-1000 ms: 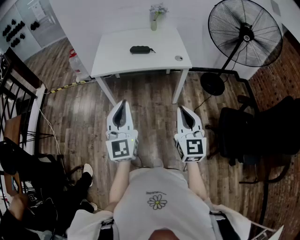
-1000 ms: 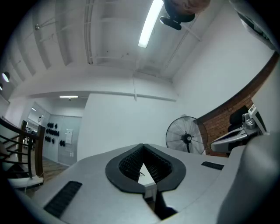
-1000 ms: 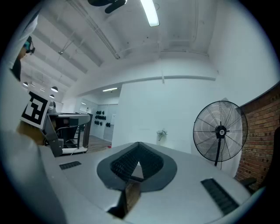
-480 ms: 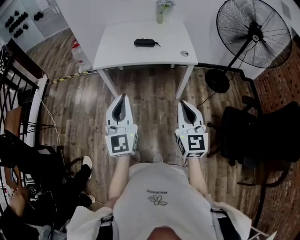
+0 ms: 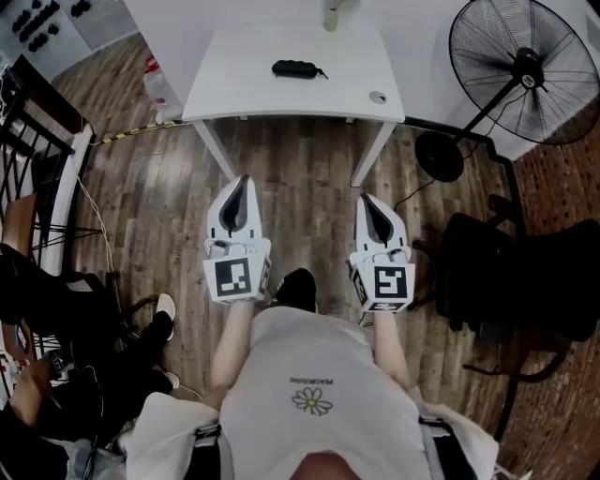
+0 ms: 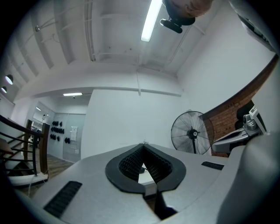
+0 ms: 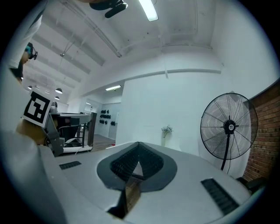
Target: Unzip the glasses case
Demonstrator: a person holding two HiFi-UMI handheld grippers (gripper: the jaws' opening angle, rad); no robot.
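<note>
- Two grippers are held out side by side in front of the person's body, over the wooden floor [image 5: 309, 206]. The left gripper [image 5: 241, 183] and the right gripper [image 5: 368, 202] each have their jaws closed tip to tip with nothing between them
- A dark shoe [image 5: 298, 286] shows between the two wrists
- Both grippers point ahead at the white table [image 5: 234, 84] and are well short of it, so the step in hand looks like the approach, with no unzipping begun
- Only bare floor and the table's legs lie ahead. A dark office chair [image 5: 525, 272] stands off to the right and a seated person [image 5: 47, 309] off to the left, neither in the way
- The glasses case [image 5: 298, 68], dark and oblong, lies flat near the middle of the table. It seems zipped, with its pull apparently at the right end
- The next move calls for coming close, opening both sets of jaws, steadying the case with one and pinching the pull with the other
- Farthest back are a vase [image 5: 336, 11] at the table's far edge and a large pedestal fan [image 5: 527, 67] on the right
</note>
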